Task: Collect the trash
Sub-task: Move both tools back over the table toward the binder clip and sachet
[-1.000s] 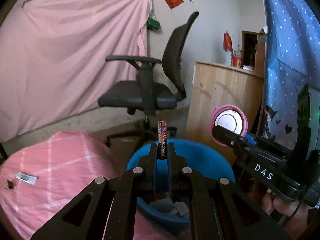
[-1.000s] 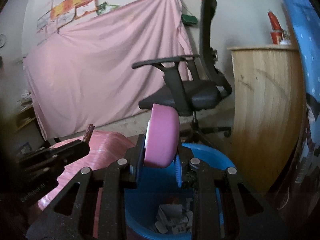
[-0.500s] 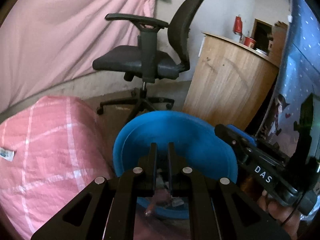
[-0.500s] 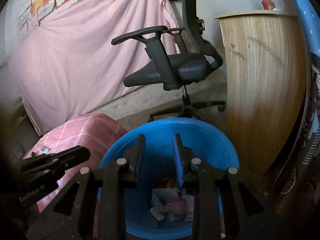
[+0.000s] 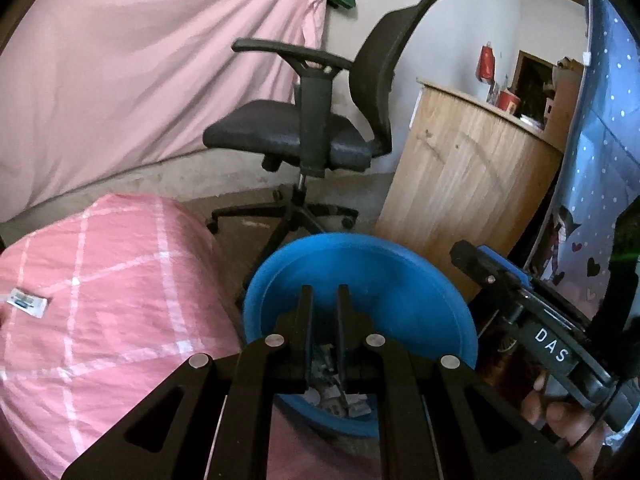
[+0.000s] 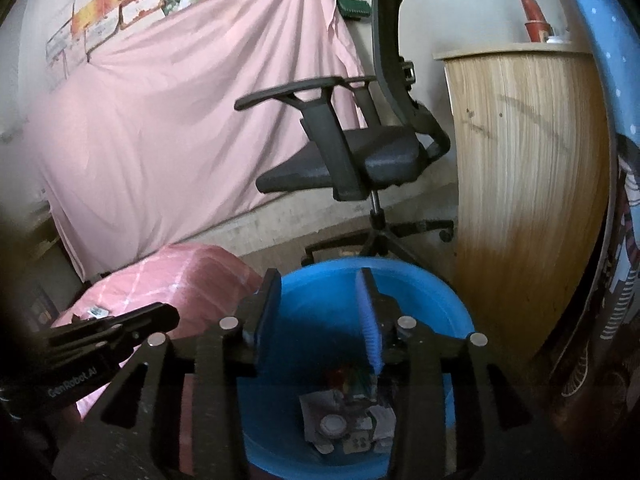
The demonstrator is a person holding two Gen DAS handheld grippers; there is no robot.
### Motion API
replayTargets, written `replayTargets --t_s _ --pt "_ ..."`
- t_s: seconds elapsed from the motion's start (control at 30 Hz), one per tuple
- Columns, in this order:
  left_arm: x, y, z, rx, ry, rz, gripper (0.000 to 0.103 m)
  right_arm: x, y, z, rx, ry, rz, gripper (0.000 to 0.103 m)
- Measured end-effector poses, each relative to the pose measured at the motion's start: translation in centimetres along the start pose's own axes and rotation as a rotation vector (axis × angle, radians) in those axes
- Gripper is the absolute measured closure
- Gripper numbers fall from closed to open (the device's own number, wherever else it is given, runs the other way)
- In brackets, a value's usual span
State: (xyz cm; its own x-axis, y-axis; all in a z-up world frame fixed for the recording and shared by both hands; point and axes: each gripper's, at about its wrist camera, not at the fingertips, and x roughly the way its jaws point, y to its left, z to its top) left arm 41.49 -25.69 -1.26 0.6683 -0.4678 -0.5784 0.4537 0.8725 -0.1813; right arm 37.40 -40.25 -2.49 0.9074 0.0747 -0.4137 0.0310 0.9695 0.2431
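Note:
A blue bin (image 5: 372,272) (image 6: 420,300) stands on the floor beside the bed, with several scraps of trash (image 6: 344,420) on its bottom. My left gripper (image 5: 322,292) is over the bin, empty, its jaws a small gap apart. My right gripper (image 6: 318,280) is open wide and empty over the bin, and it also shows at the right of the left wrist view (image 5: 520,304). A small white wrapper (image 5: 26,301) lies on the pink checked bed cover (image 5: 100,280); it also shows in the right wrist view (image 6: 97,311).
A black office chair (image 5: 312,136) stands behind the bin. A curved wooden counter (image 5: 460,180) is at the right, next to a blue dotted cloth (image 5: 600,120). A pink sheet (image 5: 140,60) hangs on the back wall.
A second ago my left gripper held a battery and my right held a pink roll. Both were let go into the bin, and both grippers tilted down then lifted slightly.

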Motion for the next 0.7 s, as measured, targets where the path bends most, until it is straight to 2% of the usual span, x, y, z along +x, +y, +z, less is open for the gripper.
replayTargets --t_s 0.37,0.5,0.6,0.67,0.7 --pt "-5.2 3.1 0.5 -0.023 -0.114 0.076 0.095 -1.6 3.7 0.9 -0.039 -0.111 0.053 0.026" --pt "-7.4 4.7 0.4 -0.035 -0.162 0.117 0.092 -2.2 5.5 1.3 -0.053 -0.161 0.078 0.017" --pt "-9.4 6.0 0.2 -0.050 -0.218 0.146 0.078 -2.5 7.0 1.6 -0.060 -0.201 0.099 0.008" --pt "-10.9 6.9 0.0 -0.068 -0.262 0.167 0.065 -2.8 8.0 1.8 -0.063 -0.224 0.117 0.004" --pt "-11.5 7.3 0.0 -0.075 -0.281 0.180 0.064 -2.9 8.4 1.9 -0.063 -0.238 0.124 0.002"
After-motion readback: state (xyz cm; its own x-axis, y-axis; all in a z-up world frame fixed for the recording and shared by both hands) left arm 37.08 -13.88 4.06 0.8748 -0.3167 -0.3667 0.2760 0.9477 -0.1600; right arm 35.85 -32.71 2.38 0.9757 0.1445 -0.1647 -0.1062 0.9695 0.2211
